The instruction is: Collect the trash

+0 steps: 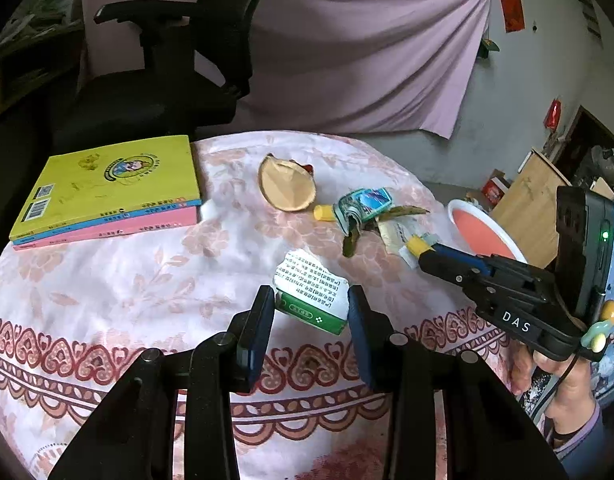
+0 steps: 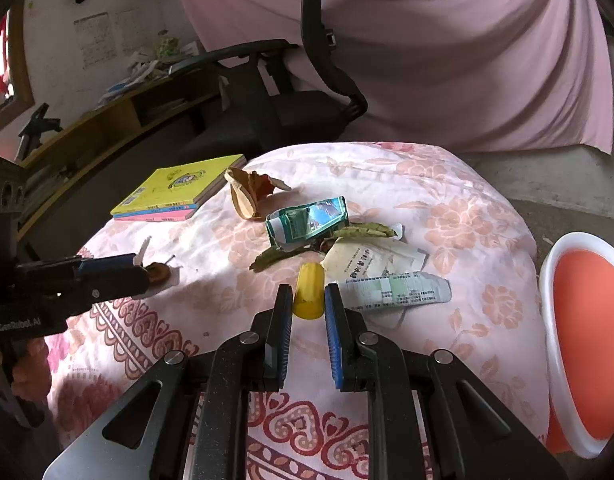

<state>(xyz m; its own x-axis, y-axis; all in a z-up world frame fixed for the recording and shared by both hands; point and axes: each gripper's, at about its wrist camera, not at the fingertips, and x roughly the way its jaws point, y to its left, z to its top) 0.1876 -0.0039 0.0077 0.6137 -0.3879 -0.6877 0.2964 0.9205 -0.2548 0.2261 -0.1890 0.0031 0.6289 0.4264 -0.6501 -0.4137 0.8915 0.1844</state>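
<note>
My left gripper (image 1: 311,297) is shut on a small green-and-white carton (image 1: 313,276), its printed flap torn open. In the right wrist view the left gripper (image 2: 145,270) hangs just above the cloth at the left. My right gripper (image 2: 308,289) is shut on a yellow cap (image 2: 309,280); the left wrist view shows the right gripper (image 1: 421,254) beside the litter pile. On the cloth lie a crumpled green-blue wrapper (image 2: 307,220), a dry brown husk (image 2: 247,192), green leaf strips (image 2: 363,233), torn printed papers (image 2: 395,290) and another yellow cap (image 1: 323,213).
A white-rimmed orange bin (image 2: 547,280) stands off the table's right edge. Three stacked books (image 1: 107,188) lie at the far left of the floral tablecloth (image 1: 127,280). A black office chair (image 1: 167,80) stands behind the table, with a pink curtain beyond. A hand (image 1: 555,380) holds the right gripper.
</note>
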